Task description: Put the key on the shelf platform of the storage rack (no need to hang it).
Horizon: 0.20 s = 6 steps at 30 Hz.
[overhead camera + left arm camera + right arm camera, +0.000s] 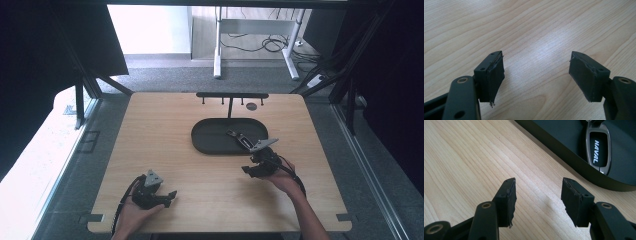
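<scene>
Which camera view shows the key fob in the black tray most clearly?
The right gripper view: the key fob is close, and its HAVAL lettering is readable inside the black tray. The high view shows it small and without detail. The left gripper view looks at bare wood.

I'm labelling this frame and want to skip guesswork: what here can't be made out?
- Key fob: top cut off by the right gripper view's upper edge.
- Same fob in the high view: too small to read.
- Rack pegs: too small to tell whether anything hangs there.
- Tray: far side outside the frame.
</scene>
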### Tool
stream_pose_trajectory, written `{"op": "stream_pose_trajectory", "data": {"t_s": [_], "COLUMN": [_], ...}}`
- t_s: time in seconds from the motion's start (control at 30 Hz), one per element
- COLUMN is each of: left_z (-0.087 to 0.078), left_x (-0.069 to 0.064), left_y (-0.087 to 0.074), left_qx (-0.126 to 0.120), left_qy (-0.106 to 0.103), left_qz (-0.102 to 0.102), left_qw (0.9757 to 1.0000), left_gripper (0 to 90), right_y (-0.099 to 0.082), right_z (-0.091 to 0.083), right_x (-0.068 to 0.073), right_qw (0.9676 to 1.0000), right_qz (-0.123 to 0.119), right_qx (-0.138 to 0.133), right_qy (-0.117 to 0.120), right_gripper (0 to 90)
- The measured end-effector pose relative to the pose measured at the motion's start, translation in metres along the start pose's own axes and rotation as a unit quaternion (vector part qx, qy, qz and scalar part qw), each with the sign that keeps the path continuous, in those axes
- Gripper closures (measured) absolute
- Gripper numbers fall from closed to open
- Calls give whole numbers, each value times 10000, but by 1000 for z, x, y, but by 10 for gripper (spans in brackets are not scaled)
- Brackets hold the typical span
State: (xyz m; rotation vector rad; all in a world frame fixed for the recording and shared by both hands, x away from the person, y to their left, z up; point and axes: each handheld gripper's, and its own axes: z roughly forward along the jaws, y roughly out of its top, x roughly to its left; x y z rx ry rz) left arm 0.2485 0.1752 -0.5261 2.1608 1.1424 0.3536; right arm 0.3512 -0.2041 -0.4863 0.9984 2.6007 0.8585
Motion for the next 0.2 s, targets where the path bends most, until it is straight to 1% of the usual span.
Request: {"op": "stream_pose_trajectory", "data": {"t_s": [0.2], "left_z": [0], "left_x": [1], "left_y": [0], "left_qx": [-3], "left_qy": [4], "left_qz": [8], "left_qw": [10000], "left_gripper": [284], "right_y": [1], "right_z": [0], "right_x": [-2], "right_qw": [10000], "right_qz": [18], "right_qx": [-2], "right_qy": [-18], "right_gripper": [459]}}
